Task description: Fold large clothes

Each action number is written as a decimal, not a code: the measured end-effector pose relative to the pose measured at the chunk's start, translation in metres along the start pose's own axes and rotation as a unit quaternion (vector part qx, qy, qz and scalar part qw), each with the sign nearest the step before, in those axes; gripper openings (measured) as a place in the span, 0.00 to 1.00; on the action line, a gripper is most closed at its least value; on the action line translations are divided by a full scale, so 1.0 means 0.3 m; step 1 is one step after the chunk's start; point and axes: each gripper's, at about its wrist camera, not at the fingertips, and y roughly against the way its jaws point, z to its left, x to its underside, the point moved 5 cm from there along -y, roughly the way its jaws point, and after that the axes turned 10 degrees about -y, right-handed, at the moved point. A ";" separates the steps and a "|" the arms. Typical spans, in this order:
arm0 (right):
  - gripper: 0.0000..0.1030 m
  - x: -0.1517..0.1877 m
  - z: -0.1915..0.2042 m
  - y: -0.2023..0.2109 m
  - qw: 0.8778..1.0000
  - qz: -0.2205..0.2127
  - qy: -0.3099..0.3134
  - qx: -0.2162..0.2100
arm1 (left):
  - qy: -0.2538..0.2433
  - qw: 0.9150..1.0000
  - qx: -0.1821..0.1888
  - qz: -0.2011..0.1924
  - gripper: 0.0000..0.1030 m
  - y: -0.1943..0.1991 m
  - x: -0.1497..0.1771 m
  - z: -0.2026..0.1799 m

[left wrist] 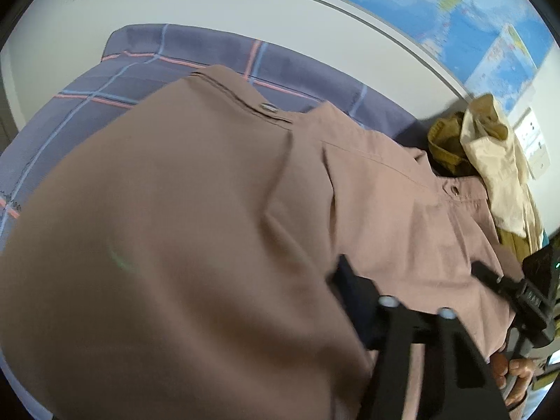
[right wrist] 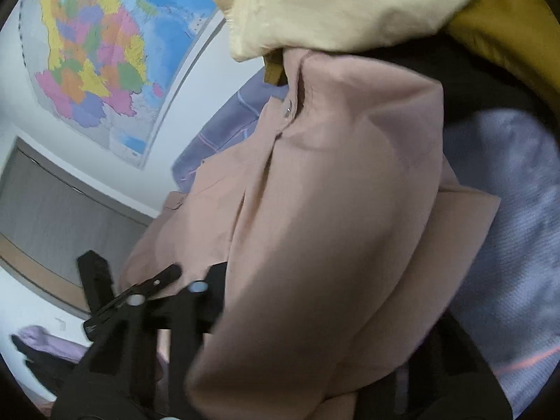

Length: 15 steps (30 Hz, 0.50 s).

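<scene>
Wall maps [right wrist: 94,59] behind; both tongs, left [left wrist: 353,280] and right [right wrist: 210,280], seemingly pinch the coat [left wrist: 175,227]; grip hidden. Best lifted level, edges aligned.

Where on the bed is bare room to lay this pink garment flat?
Bare plaid bedspread lies between the pink garment and the white wall. Crowded by the cream and mustard clothes pile near the map.

Upper right of my left view, a colourful wall map [left wrist: 483,10] hangs on the white wall [left wrist: 217,10]; below, a plaid bedsheet [left wrist: 147,70].
</scene>
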 end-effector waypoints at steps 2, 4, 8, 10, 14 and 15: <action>0.39 -0.005 0.000 -0.001 1.000 0.002 0.002 -0.003 | 0.001 1.000 0.016 0.003 0.57 -0.007 -0.008 0.007; 0.45 -0.017 0.002 -0.001 1.000 0.003 -0.011 -0.013 | 0.002 0.999 0.040 0.008 0.74 -0.013 -0.016 0.001; 0.48 -0.033 0.016 -0.016 1.000 0.010 -0.016 -0.016 | -0.006 0.999 0.031 0.007 0.75 -0.032 -0.035 -0.016; 0.36 -0.032 0.029 -0.028 1.000 0.014 -0.011 -0.009 | -0.014 1.000 -0.001 0.006 0.51 -0.035 -0.044 -0.014; 0.17 -0.024 0.066 -0.031 0.999 0.020 -0.003 -0.028 | -0.007 1.000 0.010 0.003 0.33 -0.019 -0.068 0.003; 0.16 -0.026 0.098 -0.025 0.999 0.017 0.005 -0.037 | -0.014 1.000 0.013 0.000 0.29 -0.005 -0.085 0.006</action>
